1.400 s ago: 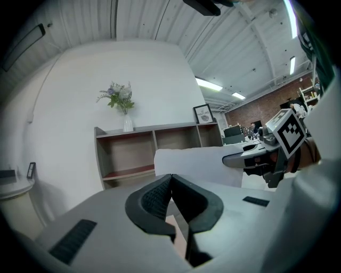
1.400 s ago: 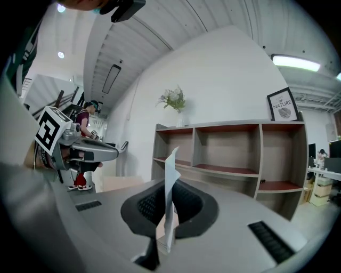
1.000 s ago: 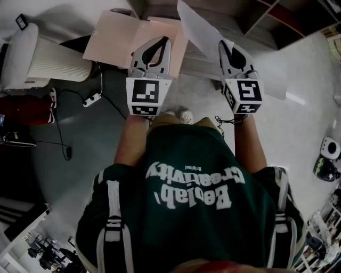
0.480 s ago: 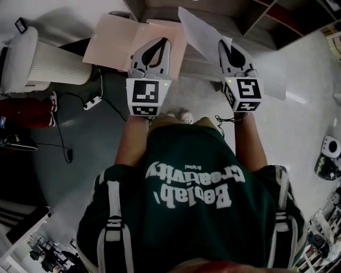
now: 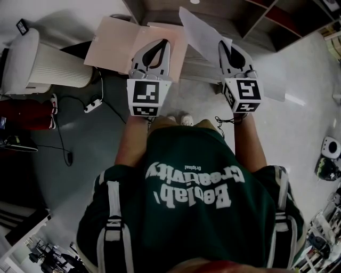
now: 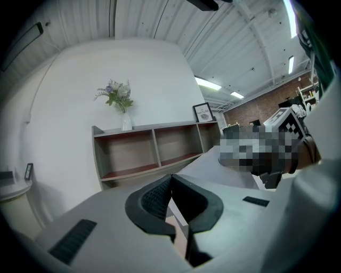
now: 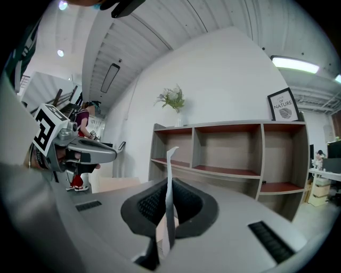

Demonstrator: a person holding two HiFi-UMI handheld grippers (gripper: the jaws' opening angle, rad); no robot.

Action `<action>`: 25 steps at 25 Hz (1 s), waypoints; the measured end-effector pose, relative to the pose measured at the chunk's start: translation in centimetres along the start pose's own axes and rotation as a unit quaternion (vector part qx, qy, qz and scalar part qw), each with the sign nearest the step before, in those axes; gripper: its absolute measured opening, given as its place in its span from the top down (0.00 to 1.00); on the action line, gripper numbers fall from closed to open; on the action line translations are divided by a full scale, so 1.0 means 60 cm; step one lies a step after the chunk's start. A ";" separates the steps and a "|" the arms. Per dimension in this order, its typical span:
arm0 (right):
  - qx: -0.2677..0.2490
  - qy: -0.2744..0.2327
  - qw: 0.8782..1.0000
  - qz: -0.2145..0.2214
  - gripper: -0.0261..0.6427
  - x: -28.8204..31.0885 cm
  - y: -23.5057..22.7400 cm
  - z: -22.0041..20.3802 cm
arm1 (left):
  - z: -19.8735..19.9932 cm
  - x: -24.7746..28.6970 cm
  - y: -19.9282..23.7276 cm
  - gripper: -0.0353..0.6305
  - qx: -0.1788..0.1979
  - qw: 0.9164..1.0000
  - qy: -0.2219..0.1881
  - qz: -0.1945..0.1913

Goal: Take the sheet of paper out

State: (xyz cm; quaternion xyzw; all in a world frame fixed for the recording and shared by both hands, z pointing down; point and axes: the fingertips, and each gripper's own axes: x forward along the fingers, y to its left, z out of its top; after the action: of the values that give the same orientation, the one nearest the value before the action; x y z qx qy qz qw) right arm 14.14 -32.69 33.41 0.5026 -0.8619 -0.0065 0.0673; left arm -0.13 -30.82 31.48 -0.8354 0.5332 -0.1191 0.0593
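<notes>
In the head view a pale pink folder (image 5: 114, 45) lies spread open ahead of me, and my left gripper (image 5: 161, 41) is shut on its right-hand part. In the left gripper view the jaws meet (image 6: 171, 178) with a strip of the pink folder (image 6: 180, 237) pinched between them. My right gripper (image 5: 224, 43) is shut on a white sheet of paper (image 5: 200, 29), which is apart from the folder and slants up and to the left. The right gripper view shows the sheet (image 7: 169, 176) edge-on, upright between the closed pads of the right gripper (image 7: 169, 184).
A grey open shelf unit (image 5: 229, 16) stands just ahead, with a vase of flowers (image 6: 120, 101) and a framed picture (image 6: 203, 112) on top. A white ribbed appliance (image 5: 50, 61) and a power strip (image 5: 91, 99) with cables sit on the floor to the left.
</notes>
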 end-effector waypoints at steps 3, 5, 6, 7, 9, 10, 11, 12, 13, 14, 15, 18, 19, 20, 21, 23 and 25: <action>-0.001 -0.002 1.000 -0.002 0.91 -0.003 0.003 0.005 | 0.001 -0.003 0.002 0.92 -0.002 1.000 0.000 0.001; -0.005 -0.003 1.000 -0.005 0.91 -0.006 0.002 0.006 | 0.001 -0.004 0.003 0.92 -0.003 1.000 0.001 0.002; -0.007 -0.003 1.000 -0.007 0.91 -0.008 0.001 0.006 | 0.001 -0.005 0.003 0.92 -0.003 1.000 0.001 0.002; -0.007 -0.004 1.000 -0.008 0.91 -0.009 0.000 0.007 | 0.001 -0.005 0.002 0.92 -0.004 1.000 0.002 0.002; -0.005 -0.005 1.000 -0.008 0.91 -0.010 0.001 0.008 | 0.000 -0.007 0.002 0.92 -0.004 1.000 0.003 0.002; -0.004 -0.006 1.000 -0.007 0.91 -0.010 0.001 0.008 | -0.001 -0.008 0.002 0.92 -0.004 1.000 0.003 0.003; -0.005 -0.006 1.000 -0.006 0.91 -0.010 0.002 0.008 | -0.002 -0.009 0.003 0.92 -0.004 1.000 0.004 0.003; -0.005 -0.006 1.000 -0.004 0.91 -0.009 0.003 0.007 | -0.004 -0.010 0.003 0.92 -0.004 1.000 0.005 0.004; -0.006 -0.005 1.000 -0.002 0.91 -0.007 0.005 0.007 | -0.005 -0.010 0.003 0.92 -0.004 1.000 0.007 0.004; -0.007 -0.005 1.000 0.000 0.91 -0.006 0.007 0.006 | -0.007 -0.011 0.004 0.92 -0.004 1.000 0.008 0.005; -0.007 -0.005 1.000 0.001 0.91 -0.006 0.009 0.005 | -0.010 -0.012 0.004 0.92 -0.005 1.000 0.009 0.006; -0.007 -0.003 1.000 0.003 0.91 -0.006 0.008 -0.002 | -0.014 -0.013 0.004 0.92 -0.005 1.000 0.011 0.010; -0.008 -0.003 1.000 0.004 0.91 -0.006 0.008 -0.002 | -0.015 -0.013 0.004 0.92 -0.006 1.000 0.011 0.010; -0.008 -0.003 1.000 0.004 0.91 -0.006 0.008 -0.002 | -0.015 -0.014 0.005 0.92 -0.006 1.000 0.012 0.011; -0.008 -0.003 1.000 0.005 0.91 -0.005 0.010 -0.002 | -0.016 -0.015 0.007 0.92 -0.007 1.000 0.012 0.012; -0.009 -0.003 1.000 0.007 0.91 -0.005 0.012 -0.002 | -0.018 -0.017 0.009 0.92 -0.008 1.000 0.013 0.014; -0.009 -0.003 1.000 0.008 0.91 -0.006 0.013 0.000 | -0.018 -0.019 0.008 0.92 -0.009 1.000 0.013 0.015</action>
State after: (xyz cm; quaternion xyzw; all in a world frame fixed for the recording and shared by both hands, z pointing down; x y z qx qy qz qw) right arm 13.65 -32.00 33.46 0.4949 -0.8660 -0.0157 0.0693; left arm -1.29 -29.93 32.26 -0.8262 0.5473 -0.1249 0.0468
